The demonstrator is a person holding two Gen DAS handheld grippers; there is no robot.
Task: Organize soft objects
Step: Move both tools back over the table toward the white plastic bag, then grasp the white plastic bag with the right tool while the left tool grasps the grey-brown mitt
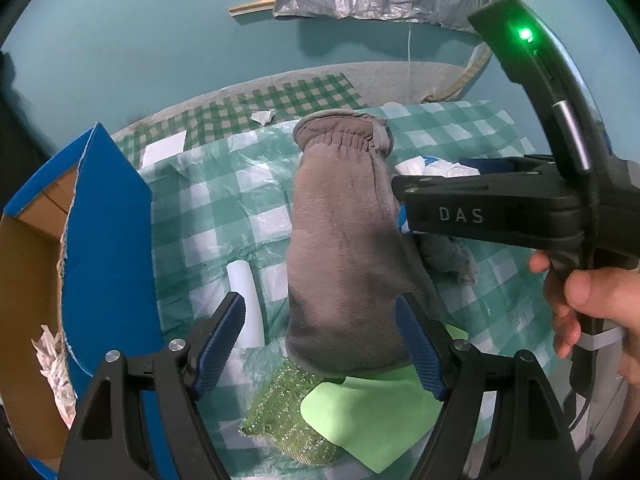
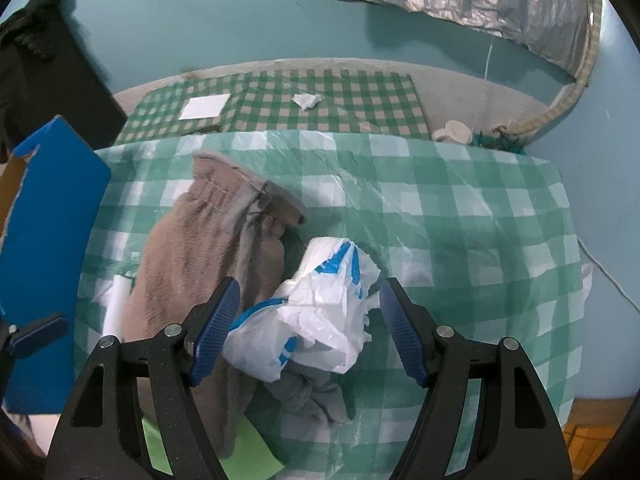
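In the left wrist view, the left gripper point(image 1: 320, 344) was spread wide over the lower end of the grey fleece pouch point(image 1: 340, 248), its right pad seeming to brush the fabric, nothing pinched. The pouch lay on the checked surface point(image 1: 208, 216) beside the blue box point(image 1: 108, 216). The step looked like reaching for the pouch; next the jaws would need to close on it.

In the right wrist view, the right gripper point(image 2: 310, 328) was likewise spread, straddling the white plastic bag point(image 2: 320, 316) without clamping it. The pouch lay just left, touching the bag, with a grey cloth point(image 2: 316, 396) under it.
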